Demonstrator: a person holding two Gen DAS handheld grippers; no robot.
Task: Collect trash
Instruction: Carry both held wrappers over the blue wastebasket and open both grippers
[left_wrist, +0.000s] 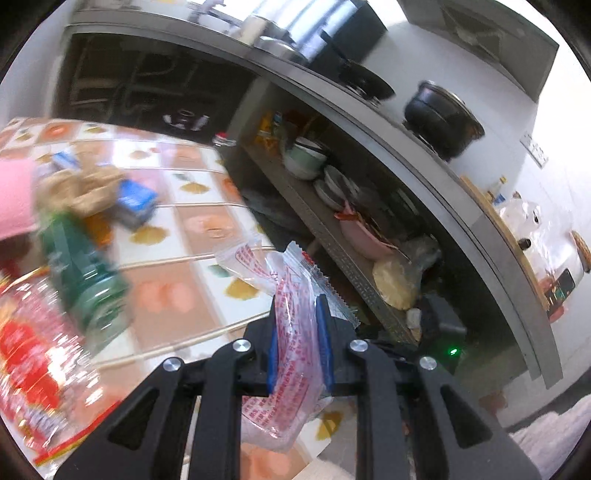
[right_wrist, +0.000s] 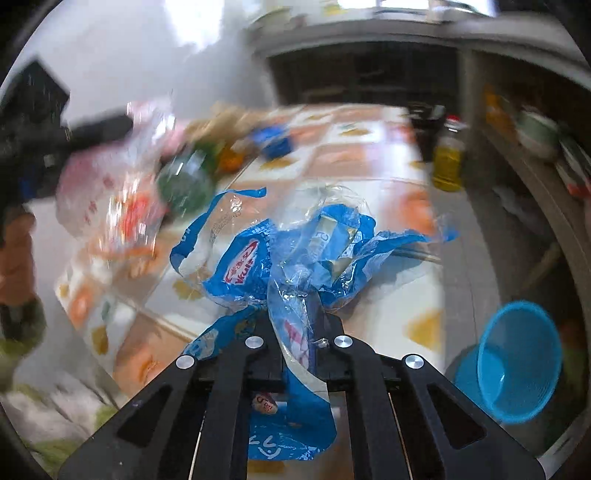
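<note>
Both grippers are loaded. The left gripper (left_wrist: 299, 343) pinches a clear red-printed wrapper (left_wrist: 291, 295) between its blue pads, the wrapper's long axis running along the fingers, one end sticking out ahead and the other trailing back under the jaws. The right gripper (right_wrist: 295, 325) has its jaws pressed nearly together on a crumpled blue-and-clear plastic wrapper (right_wrist: 280, 258), most of which bunches forward of the tips. The key relation is the blue bin (right_wrist: 517, 358), which sits on the floor low and to the right of the right gripper, mouth tilted toward the camera, off the edge of the patterned table (right_wrist: 406, 295). The right hand looks nearer to the bin, so it likely drops first. A green bottle (left_wrist: 85, 273) and other trash remain on the table, blurred.
</note>
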